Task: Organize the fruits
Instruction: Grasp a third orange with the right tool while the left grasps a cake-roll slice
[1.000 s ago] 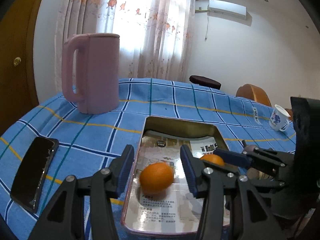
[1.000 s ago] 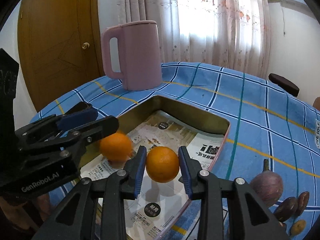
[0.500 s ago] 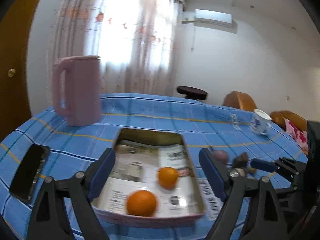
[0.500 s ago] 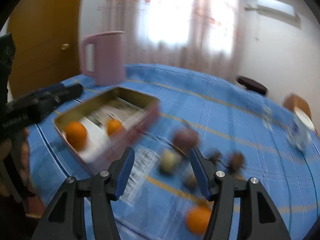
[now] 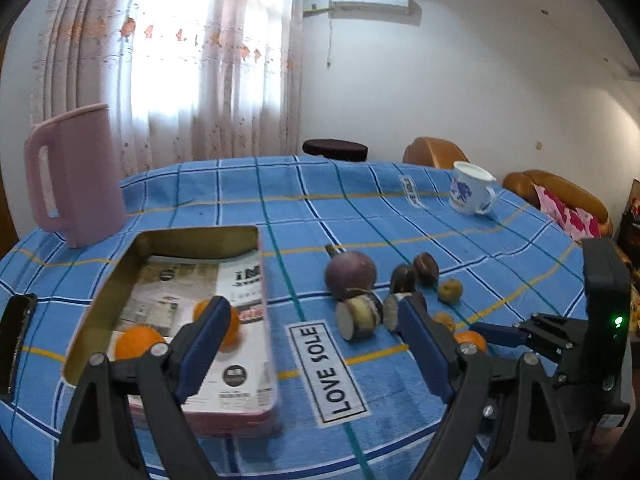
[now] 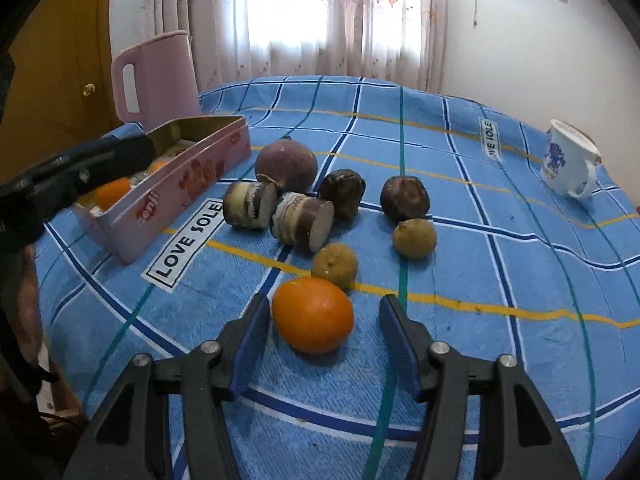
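Right wrist: smooth round orange (image 6: 313,315)

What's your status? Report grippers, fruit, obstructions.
Left gripper open, empty. Right gripper closing around loose orange, pads not touching. Two oranges in tin. Nothing in the way.

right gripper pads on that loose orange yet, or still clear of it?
Apart. The right wrist view shows the orange between the closing right gripper fingers, blue cloth visible between the fruit and the right pad; the left pad is close, no clear contact.

Left gripper (image 5: 308,344) gapes; right gripper (image 6: 324,342) fingers closing.
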Available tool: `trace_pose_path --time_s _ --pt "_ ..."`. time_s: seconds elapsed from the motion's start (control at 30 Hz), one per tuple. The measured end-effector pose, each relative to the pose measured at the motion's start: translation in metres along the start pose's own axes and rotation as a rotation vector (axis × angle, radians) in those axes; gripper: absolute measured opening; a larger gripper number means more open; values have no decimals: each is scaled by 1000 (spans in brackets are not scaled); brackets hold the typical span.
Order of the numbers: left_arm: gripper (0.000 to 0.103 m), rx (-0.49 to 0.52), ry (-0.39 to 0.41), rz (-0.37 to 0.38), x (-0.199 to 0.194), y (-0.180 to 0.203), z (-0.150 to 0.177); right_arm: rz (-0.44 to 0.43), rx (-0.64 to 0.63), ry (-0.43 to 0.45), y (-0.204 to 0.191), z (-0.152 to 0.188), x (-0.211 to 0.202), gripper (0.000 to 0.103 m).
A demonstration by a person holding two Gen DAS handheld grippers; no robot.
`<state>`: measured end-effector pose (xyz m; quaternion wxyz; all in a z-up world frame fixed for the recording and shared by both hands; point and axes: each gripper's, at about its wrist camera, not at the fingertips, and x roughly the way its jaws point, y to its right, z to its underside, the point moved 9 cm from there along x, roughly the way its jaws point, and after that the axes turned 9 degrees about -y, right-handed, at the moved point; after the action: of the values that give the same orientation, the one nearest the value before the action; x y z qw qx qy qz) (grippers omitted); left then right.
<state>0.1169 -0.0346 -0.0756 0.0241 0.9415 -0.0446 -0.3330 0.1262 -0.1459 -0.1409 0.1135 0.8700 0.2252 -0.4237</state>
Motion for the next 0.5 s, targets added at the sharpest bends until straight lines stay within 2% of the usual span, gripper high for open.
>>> trace_pose_path --time_s 0.07,0.23,0.37,0.5 --pt "88 11 -15 7 4 5 3 -20 -12 8 -4 1 0 40" --pt "84 49 -52 30 14 23 5 -26 13 64 3 1 -13 40" --pt "67 66 -89 39 26 33 2 15 56 142 21 -12 -30 40" --pt "57 81 -131 16 41 39 -1 34 91 180 39 -27 -35 40"
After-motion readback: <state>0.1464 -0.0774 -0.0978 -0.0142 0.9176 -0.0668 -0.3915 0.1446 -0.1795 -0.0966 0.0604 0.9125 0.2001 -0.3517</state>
